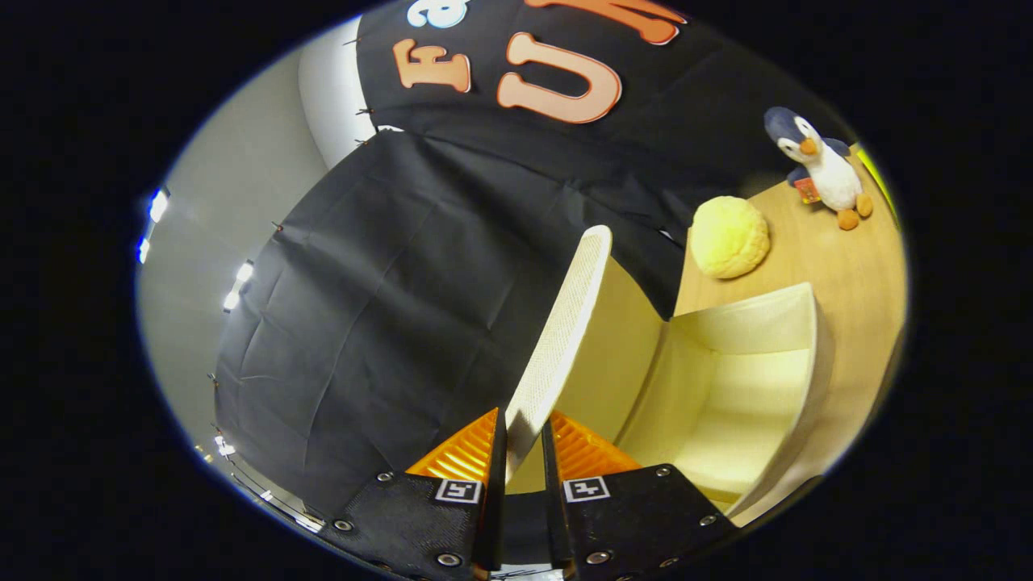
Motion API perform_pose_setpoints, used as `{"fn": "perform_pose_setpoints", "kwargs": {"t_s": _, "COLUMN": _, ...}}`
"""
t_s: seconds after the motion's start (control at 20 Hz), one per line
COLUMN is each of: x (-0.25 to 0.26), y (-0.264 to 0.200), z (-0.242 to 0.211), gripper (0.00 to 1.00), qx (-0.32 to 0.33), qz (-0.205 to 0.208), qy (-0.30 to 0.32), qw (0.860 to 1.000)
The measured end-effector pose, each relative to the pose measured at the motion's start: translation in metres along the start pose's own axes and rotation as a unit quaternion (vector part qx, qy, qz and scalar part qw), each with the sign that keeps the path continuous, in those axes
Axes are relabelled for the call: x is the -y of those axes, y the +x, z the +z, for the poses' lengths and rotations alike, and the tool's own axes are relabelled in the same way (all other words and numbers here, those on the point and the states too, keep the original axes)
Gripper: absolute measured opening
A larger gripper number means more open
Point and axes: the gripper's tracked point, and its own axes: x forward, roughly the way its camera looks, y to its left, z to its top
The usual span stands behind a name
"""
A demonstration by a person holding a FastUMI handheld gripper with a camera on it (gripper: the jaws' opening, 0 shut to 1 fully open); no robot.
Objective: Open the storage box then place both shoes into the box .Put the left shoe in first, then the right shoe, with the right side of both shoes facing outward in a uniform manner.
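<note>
The storage box [750, 379] is cream-white and stands open on a wooden table [855, 266]; its hollow inside shows just right of the fingers and holds nothing I can see. Its lid [565, 331], a white panel with a fine textured face, is swung up and stands edge-on ahead of me. My gripper [523, 440] is shut on the lid's near edge, one finger on each face of the panel. The whole view is tilted, so the table slopes up to the right.
A round yellow plush ball [730, 236] lies on the table beyond the box. A plush penguin [819, 165] sits farther back near the table's far edge. The black cloth wall [387, 307] hangs to the left of the lid.
</note>
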Motion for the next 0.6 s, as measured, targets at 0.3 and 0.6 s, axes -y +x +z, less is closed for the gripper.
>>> {"fn": "perform_pose_setpoints", "kwargs": {"t_s": 0.3, "x": -0.035, "y": 0.072, "z": -0.014, "gripper": 0.22, "qx": -0.025, "qz": -0.005, "qy": -0.038, "qw": 0.999}}
{"fn": "perform_pose_setpoints", "kwargs": {"t_s": 0.6, "x": -0.037, "y": 0.128, "z": -0.03, "gripper": 0.27, "qx": -0.049, "qz": -0.053, "qy": -0.043, "qw": 0.996}}
